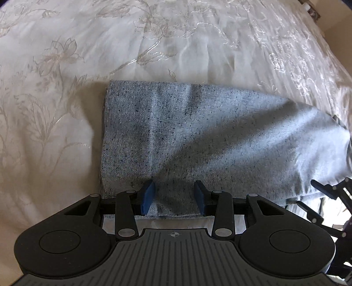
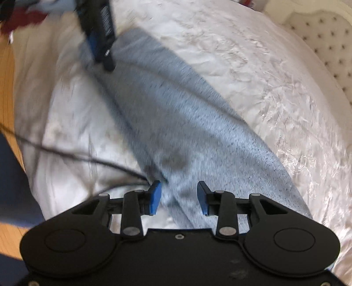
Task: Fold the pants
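Note:
Grey speckled pants (image 1: 198, 136) lie folded on a white embroidered bedspread (image 1: 66, 66), with a straight folded edge at the left. My left gripper (image 1: 175, 195) hangs over their near edge. Its blue pads (image 1: 148, 195) stand apart with fabric below the gap and press on nothing. In the right wrist view the pants (image 2: 187, 123) run as a long band from near to far. My right gripper (image 2: 179, 198) is open above their near end, nothing pinched. The right gripper (image 1: 330, 198) shows at the edge of the left wrist view. The left gripper (image 2: 101, 44) shows at the far end of the band.
A thin dark cable (image 2: 66, 154) crosses the bedspread (image 2: 264, 77) towards the right gripper. Wooden floor (image 2: 6, 88) lies beyond the bed's left edge. A tufted headboard (image 2: 319, 33) stands at the far right. Red cloth (image 2: 28, 15) lies at the top left.

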Demonstrator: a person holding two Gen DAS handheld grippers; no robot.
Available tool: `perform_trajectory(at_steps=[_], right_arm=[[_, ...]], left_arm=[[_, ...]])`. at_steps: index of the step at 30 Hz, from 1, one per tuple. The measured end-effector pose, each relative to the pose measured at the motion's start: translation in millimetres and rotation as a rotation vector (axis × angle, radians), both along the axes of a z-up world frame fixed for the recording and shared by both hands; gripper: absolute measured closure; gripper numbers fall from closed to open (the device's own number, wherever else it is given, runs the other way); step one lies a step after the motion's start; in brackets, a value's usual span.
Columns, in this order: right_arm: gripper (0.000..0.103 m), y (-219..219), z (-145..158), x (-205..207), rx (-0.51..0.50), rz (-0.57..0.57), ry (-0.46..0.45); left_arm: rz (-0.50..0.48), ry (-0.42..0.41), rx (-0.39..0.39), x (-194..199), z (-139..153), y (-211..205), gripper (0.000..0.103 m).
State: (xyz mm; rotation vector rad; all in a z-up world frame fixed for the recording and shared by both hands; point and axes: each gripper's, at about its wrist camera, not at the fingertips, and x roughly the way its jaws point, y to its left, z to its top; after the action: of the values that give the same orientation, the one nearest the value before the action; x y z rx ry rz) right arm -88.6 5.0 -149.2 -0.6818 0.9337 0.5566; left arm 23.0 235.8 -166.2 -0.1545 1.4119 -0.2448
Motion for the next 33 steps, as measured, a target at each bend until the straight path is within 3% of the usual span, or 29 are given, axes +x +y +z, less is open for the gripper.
perform_trajectory(at_steps=[4,6,7,11,13,17,19,21,23,26,29,33], right_arm=[[0.074,5,1,9,-0.005,0.01,-0.022],[0.096,5,1,10,0.0,0.017,-0.017],[0.1,3,3,11,0.005,0.015,-0.014],[0.1,-7,32,2,0.074,-0.005,-0.034],[0.1,-6,30,-4,0.071,0.017,-0.013],[0.099,1,-3,-10,0.026,0.033,0.055],[0.098,1,0,-7,0.04,0.006,0.061],[0.092,-10,18,-3,0.112,-0.043,0.051],[0.071,-27,35,4,0.202,-0.132,0.05],[0.07,-65,46,25,0.322,-0.345,0.07],[0.071,-114,34,47,0.405,-0.608,0.137],[0.071,-178,1,52,0.445,-0.887,0.248]], left_arm=[[0.008,0.001,0.009,-2,-2,-2,0.065],[0.008,0.003,0.011,2,0,-3,0.065],[0.007,0.006,0.01,2,0,-3,0.065],[-0.003,0.006,0.016,5,5,-2,0.065],[-0.004,0.007,0.034,1,4,0,0.065],[-0.014,0.013,0.056,-3,3,-3,0.065],[-0.016,0.006,0.086,0,12,-9,0.065],[-0.025,-0.056,0.101,1,31,-19,0.064],[-0.031,-0.114,0.081,4,47,-32,0.064],[-0.03,-0.144,0.009,15,53,-62,0.064],[-0.05,-0.121,-0.015,22,40,-92,0.064],[-0.073,-0.037,0.033,10,7,-115,0.064]])
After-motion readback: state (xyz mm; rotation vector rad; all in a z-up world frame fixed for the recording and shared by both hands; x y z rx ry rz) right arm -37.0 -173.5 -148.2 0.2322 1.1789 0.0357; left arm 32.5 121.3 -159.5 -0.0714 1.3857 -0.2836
